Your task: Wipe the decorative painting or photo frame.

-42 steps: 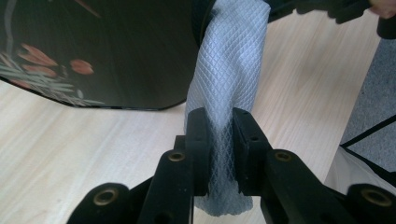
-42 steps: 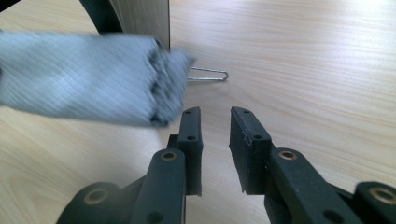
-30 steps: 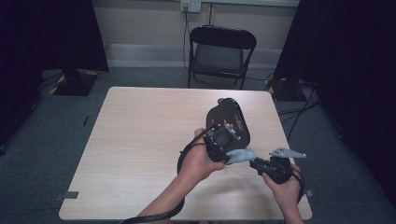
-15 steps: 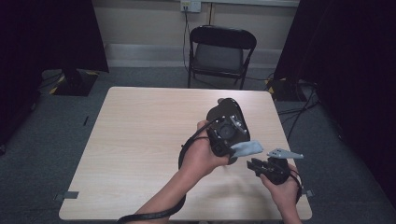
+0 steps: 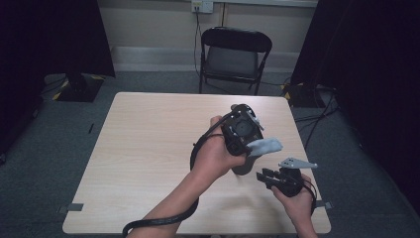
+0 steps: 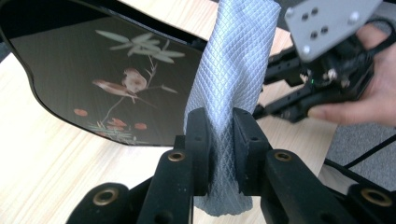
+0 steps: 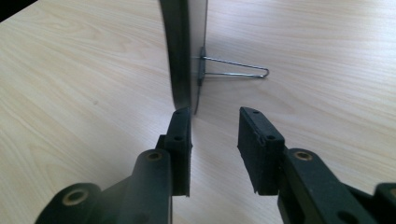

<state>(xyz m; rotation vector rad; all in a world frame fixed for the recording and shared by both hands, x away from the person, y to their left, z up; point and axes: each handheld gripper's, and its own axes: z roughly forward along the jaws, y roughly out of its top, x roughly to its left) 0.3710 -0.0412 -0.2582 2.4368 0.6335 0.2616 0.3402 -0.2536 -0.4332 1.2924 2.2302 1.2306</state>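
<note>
Clamping a grey quilted cloth (image 6: 229, 88) between the pads of the left gripper (image 6: 220, 140), jaws pressed tight on the fabric, cloth standing up from the pads and hanging a little below them. Holding that cloth just beside a black plaque (image 6: 102, 74) painted with a bird on a branch, the cloth's left edge overlapping the plaque's right edge in the left gripper view. Standing near-upright on the light wooden table (image 5: 143, 148), the plaque (image 7: 182, 51), propped from behind by a thin wire stand (image 7: 236, 67). Hovering just in front of the plaque's edge, the right gripper (image 7: 215, 140), jaws apart and just having been opening, nothing between them, left pad close to the plaque's rim. Seen from the high view, left gripper (image 5: 242, 131) raised above the table with the cloth (image 5: 265, 145), right gripper (image 5: 283, 179) lower and just to the right of it.
</note>
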